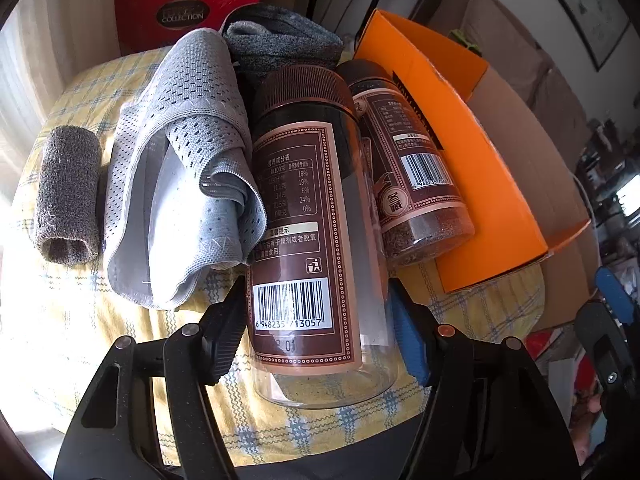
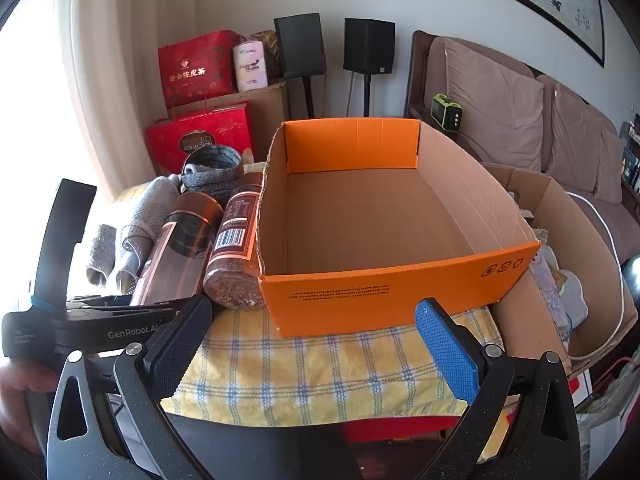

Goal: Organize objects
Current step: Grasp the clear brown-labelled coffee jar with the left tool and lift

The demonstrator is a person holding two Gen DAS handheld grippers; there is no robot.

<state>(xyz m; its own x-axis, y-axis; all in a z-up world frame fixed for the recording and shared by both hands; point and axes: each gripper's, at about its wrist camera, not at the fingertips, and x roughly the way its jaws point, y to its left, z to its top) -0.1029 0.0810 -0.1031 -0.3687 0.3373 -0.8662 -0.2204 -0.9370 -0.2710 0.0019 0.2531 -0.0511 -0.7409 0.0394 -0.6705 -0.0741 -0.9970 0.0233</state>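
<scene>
A clear, nearly empty jar with a brown lid and brown label [image 1: 308, 240] lies on the yellow checked cloth [image 1: 100, 340]. My left gripper [image 1: 316, 336] has its fingers on both sides of the jar's lower body, closed against it. A second jar [image 1: 416, 176] holding brown grains lies beside it, against the orange cardboard box [image 1: 480, 184]. In the right wrist view the box [image 2: 380, 216] is open-topped and empty, and both jars [image 2: 180, 248] lie to its left. My right gripper [image 2: 316, 344] is open and empty in front of the box.
A grey mesh cloth [image 1: 180, 168], a small brown fuzzy tube [image 1: 68, 192] and a dark grey knitted piece [image 1: 280, 44] lie left of and behind the jars. Red gift boxes [image 2: 200, 132] stand behind the table. A larger plain cardboard box [image 2: 560, 240] and a sofa [image 2: 520, 120] are at the right.
</scene>
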